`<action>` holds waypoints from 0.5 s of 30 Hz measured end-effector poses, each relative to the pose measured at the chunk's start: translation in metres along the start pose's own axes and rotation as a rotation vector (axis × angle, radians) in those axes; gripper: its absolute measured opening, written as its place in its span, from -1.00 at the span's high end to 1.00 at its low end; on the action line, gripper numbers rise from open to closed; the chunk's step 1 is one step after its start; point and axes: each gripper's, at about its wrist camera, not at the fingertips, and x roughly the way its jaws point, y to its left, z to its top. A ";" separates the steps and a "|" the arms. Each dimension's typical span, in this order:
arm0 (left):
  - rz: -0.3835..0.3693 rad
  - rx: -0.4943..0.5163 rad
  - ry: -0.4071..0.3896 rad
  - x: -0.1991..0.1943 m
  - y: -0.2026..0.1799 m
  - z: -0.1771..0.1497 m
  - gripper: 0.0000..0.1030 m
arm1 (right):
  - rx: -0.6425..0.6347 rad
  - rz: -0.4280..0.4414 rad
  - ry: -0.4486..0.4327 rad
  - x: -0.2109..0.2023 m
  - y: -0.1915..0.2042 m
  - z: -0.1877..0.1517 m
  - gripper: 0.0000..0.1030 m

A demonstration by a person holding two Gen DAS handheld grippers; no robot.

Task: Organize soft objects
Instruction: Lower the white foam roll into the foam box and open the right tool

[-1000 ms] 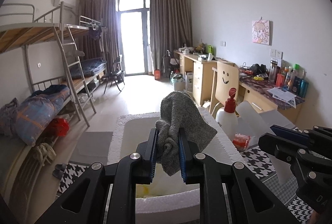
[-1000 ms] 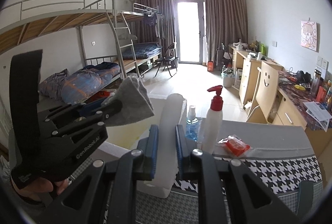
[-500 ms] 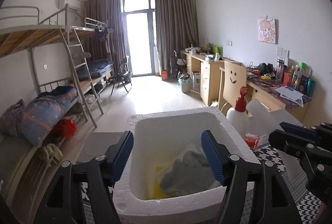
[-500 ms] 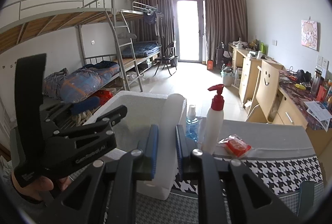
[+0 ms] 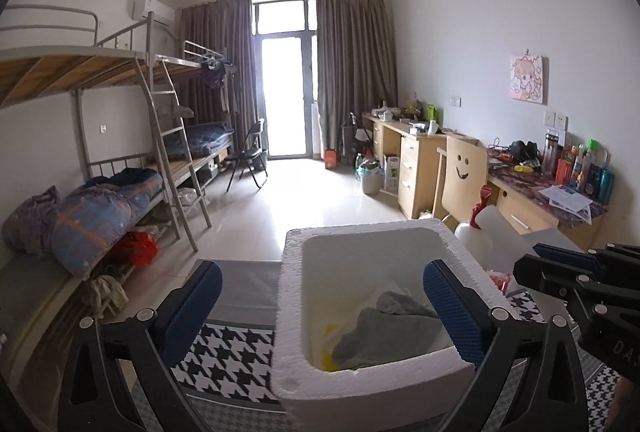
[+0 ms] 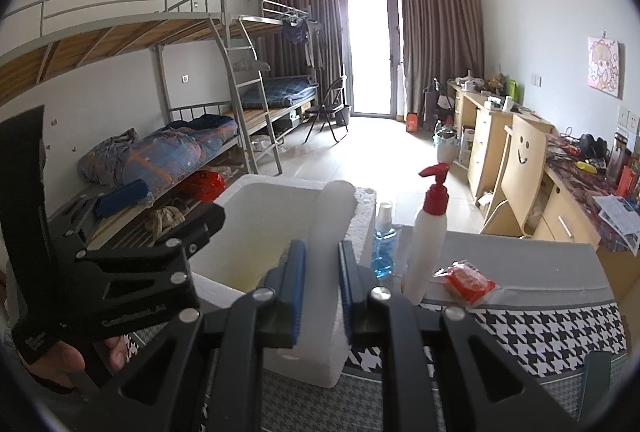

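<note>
A grey cloth (image 5: 388, 332) lies crumpled inside the white foam box (image 5: 360, 228), on top of something yellow (image 5: 330, 356). My left gripper (image 5: 322, 272) hovers over the box's near wall. Its jaws are opening, spread very wide, with nothing pressed between the pads; the cloth lies lower down in the box. In the right wrist view the left gripper (image 6: 168, 206) shows at the left with a hand under it. My right gripper (image 6: 321, 264) is shut on the box's right wall (image 6: 332, 216). It shows at the right edge of the left wrist view (image 5: 528, 258).
On the houndstooth table cover (image 6: 540, 328) beside the box stand a white pump bottle with a red top (image 6: 430, 244) and a small blue spray bottle (image 6: 384, 252); a red packet (image 6: 468, 280) lies near them. Bunk beds line the left, desks and a chair the right.
The left gripper, shut on the grey cloth above the box a second ago, has opened wide; the cloth has dropped into the box. The right gripper has kept its hold.
</note>
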 end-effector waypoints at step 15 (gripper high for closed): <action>0.026 -0.031 -0.002 -0.012 0.027 -0.007 -0.97 | -0.021 0.020 0.008 0.013 0.019 0.004 0.62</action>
